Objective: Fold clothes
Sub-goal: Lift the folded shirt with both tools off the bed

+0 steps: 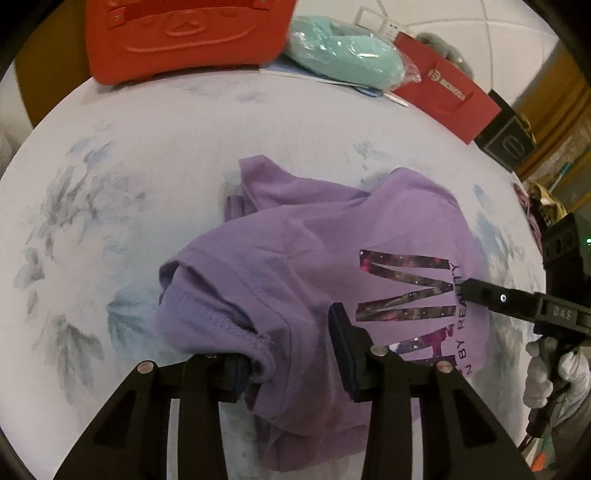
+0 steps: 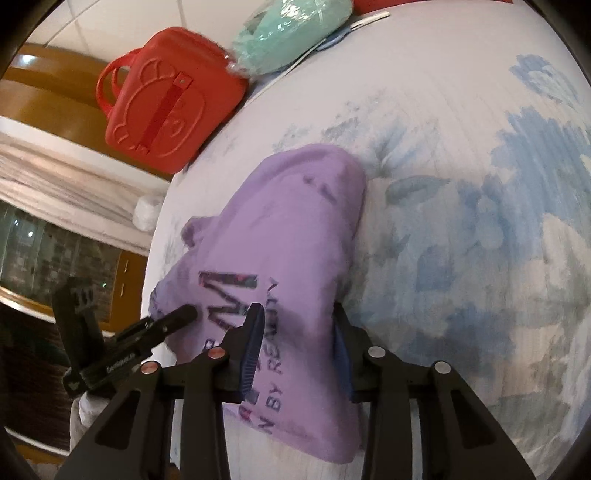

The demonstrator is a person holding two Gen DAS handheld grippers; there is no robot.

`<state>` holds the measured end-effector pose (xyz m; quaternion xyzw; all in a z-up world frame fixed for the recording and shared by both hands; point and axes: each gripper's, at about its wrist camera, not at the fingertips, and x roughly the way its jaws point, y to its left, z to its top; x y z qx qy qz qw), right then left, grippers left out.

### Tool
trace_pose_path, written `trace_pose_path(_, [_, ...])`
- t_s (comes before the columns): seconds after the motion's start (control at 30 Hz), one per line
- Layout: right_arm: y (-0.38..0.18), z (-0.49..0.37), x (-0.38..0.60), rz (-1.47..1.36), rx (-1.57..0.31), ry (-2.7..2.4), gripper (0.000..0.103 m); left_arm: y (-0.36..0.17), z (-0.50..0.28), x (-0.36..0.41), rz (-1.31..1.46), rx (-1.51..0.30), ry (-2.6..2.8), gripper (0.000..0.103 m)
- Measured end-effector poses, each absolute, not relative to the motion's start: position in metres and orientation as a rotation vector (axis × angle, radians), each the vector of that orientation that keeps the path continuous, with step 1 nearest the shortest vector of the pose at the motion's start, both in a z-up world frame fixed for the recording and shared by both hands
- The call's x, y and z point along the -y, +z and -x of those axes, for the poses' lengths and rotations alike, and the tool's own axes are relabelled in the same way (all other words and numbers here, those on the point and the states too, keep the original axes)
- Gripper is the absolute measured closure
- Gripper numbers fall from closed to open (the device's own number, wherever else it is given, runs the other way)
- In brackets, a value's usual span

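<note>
shirt [image 1: 295, 236]: purple, bunched on the bed [image 1: 147, 147]; which way it points, cannot tell
left gripper [image 1: 291, 354]: clamped on the shirt's edge
right gripper [image 2: 295, 343]: clamped on the shirt

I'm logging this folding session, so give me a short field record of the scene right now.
garment: purple T-shirt, crumpled, dark printed lettering facing up
surface: white bedsheet with blue floral print
left gripper: shirt fabric bunched between its fingers
right gripper: shirt fabric between its fingers
background: red case, bagged mint-green bundle, red box
</note>
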<state>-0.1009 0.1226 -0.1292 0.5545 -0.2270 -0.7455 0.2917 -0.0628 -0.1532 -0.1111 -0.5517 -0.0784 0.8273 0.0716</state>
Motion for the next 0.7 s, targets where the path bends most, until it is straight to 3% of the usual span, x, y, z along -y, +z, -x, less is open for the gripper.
trace_pose_path(0.13, [-0.129,0.106,-0.118,-1.472,0.572,-1.99,0.071,-0.111,0.071,0.143,1.674,0.131,2.506,0.064])
trace_pose_path(0.53, [-0.126,0.108,-0.112,-1.453,0.465,-2.052,0.08,-0.11,0.06,0.141,1.638,0.123,2.567,0.07])
trace_pose_path(0.63, [-0.123,0.103,-0.106,-1.479,0.398,-2.068,0.08,-0.108,0.057,0.143,1.64,0.146,2.572,0.084])
trace_pose_path(0.7, [-0.121,0.1,-0.103,-1.466,0.358,-2.081,0.08,-0.107,0.057,0.144,1.633,0.159,2.574,0.085])
